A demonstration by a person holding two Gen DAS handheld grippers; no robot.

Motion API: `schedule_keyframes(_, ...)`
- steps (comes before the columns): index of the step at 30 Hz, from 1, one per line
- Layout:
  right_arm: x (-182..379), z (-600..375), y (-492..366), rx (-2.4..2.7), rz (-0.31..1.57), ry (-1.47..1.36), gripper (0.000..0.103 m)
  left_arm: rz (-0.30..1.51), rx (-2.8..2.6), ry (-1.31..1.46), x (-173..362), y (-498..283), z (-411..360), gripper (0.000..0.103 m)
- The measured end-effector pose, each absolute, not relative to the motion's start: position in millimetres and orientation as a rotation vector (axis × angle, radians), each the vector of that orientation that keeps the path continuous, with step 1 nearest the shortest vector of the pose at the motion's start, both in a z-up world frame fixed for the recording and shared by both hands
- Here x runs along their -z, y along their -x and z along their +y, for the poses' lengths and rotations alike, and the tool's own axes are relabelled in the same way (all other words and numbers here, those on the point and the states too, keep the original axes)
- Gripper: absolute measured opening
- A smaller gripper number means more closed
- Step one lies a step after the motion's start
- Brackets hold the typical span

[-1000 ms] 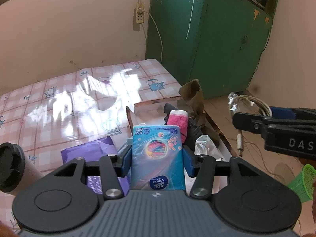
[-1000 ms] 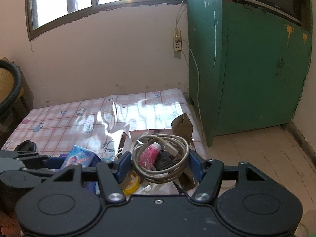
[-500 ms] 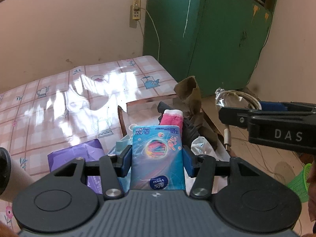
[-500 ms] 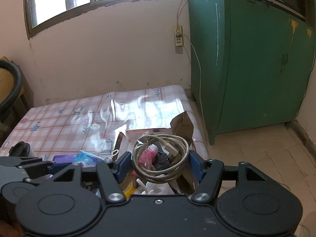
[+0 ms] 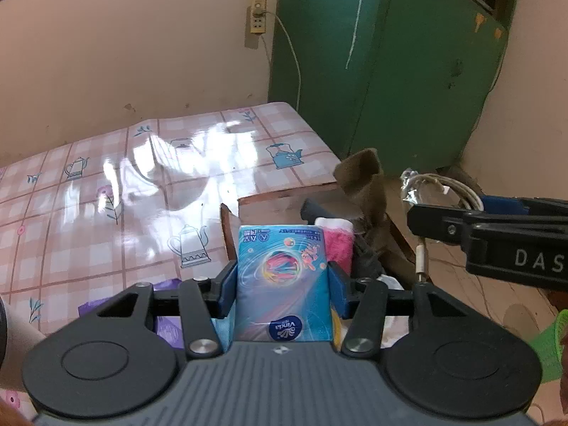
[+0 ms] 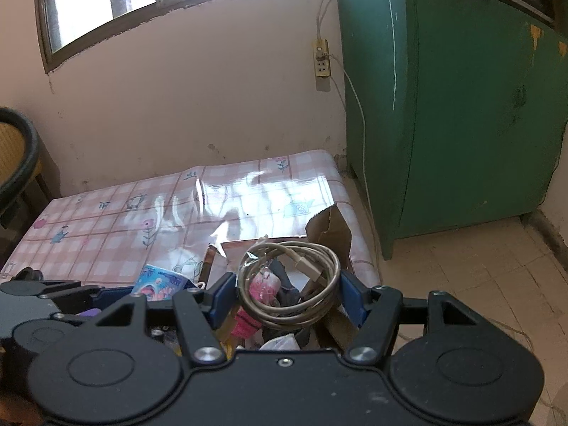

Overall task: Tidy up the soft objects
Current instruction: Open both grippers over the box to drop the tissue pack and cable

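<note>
My left gripper (image 5: 282, 275) is shut on a blue tissue pack (image 5: 282, 301), held upright between its blue pads. Just beyond it, an open cardboard box (image 5: 284, 193) stands on the table and holds a pink cloth (image 5: 337, 245) and dark fabric. My right gripper (image 6: 289, 284) is shut on a coiled grey cable (image 6: 321, 254) in clear wrap, hanging over the same box (image 6: 330, 227). In the left wrist view the right gripper (image 5: 426, 216) comes in from the right with the cable (image 5: 443, 184). The right wrist view shows the tissue pack (image 6: 156, 282) at lower left.
A pink checked tablecloth (image 5: 106, 184) covers the table against the wall. A green cabinet (image 6: 461, 106) stands right of it, with a wall socket (image 6: 321, 58) and cord beside it. A purple packet (image 5: 106, 305), a cup (image 5: 17, 333) and a green basket (image 5: 553, 337) are nearby.
Both grippers have moved forward and slightly down toward the box, each still holding its item. The cup has slid nearly out of the left view.
</note>
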State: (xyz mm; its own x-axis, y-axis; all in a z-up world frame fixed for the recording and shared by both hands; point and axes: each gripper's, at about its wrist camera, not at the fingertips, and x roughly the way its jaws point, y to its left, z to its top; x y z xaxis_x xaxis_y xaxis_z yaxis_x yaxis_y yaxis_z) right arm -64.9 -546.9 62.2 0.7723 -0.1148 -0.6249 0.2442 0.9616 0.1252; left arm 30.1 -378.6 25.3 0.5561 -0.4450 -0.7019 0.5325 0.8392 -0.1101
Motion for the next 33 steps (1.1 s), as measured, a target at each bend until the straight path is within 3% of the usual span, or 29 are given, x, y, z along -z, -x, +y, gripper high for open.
schedule_keyframes(33,-45,-558,1,0.167,0.78,-0.155,0.077,0.856,0.516,-0.12,-7,-81,-389,0.054)
